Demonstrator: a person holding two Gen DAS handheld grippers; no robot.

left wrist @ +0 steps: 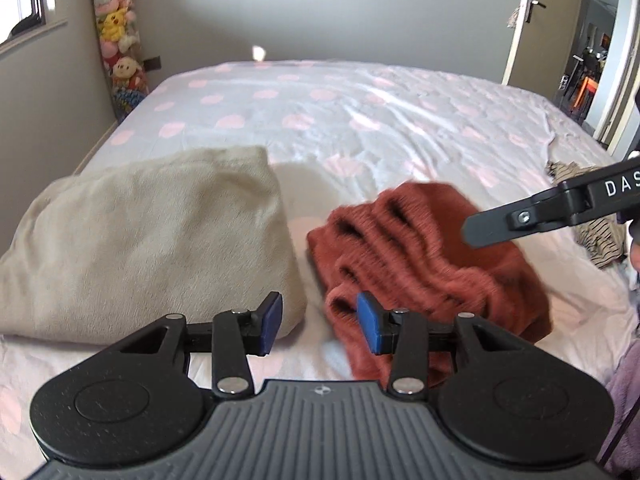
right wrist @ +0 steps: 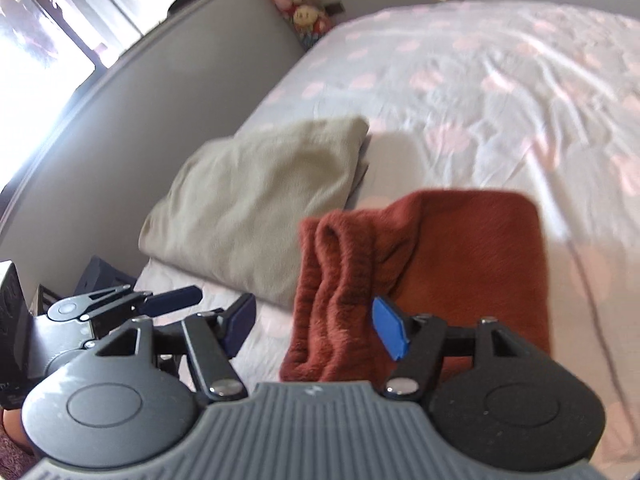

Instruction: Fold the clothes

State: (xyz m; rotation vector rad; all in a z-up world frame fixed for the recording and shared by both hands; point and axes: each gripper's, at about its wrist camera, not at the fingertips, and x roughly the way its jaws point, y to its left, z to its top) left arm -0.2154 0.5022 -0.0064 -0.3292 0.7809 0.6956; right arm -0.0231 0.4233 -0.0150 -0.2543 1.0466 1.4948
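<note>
Rust garment: the rust-red fleecy garment (right wrist: 460, 248) lies on the bed with the pink-spotted pale sheet (left wrist: 360, 120), folded into a thick block, its looped fold edges turned toward the tools.
Beige bundle: a folded beige soft-pile cloth (left wrist: 152, 240) lies just beside it on the left, apart from it.
Left tool: the left tool (left wrist: 318, 328) is spread wide with nothing between its blue pads, hovering over the sheet between the two bundles.
Right tool: the right tool (right wrist: 312, 328) also stands spread and empty, above the near edge of the rust garment.
Handling: I judge it light, plush and limp; the stacked layers would slip over one another, so a hold should pinch the whole looped edge, both tools near opposite corners.
Stage: folded as it lies; whether more folds are wanted I cannot tell.
View difference: the left wrist view alone shows striped clothes (left wrist: 592, 236) heaped at the bed's right side and an open door (left wrist: 528, 20); the right wrist view alone shows the garment's flat, smooth top.
</note>
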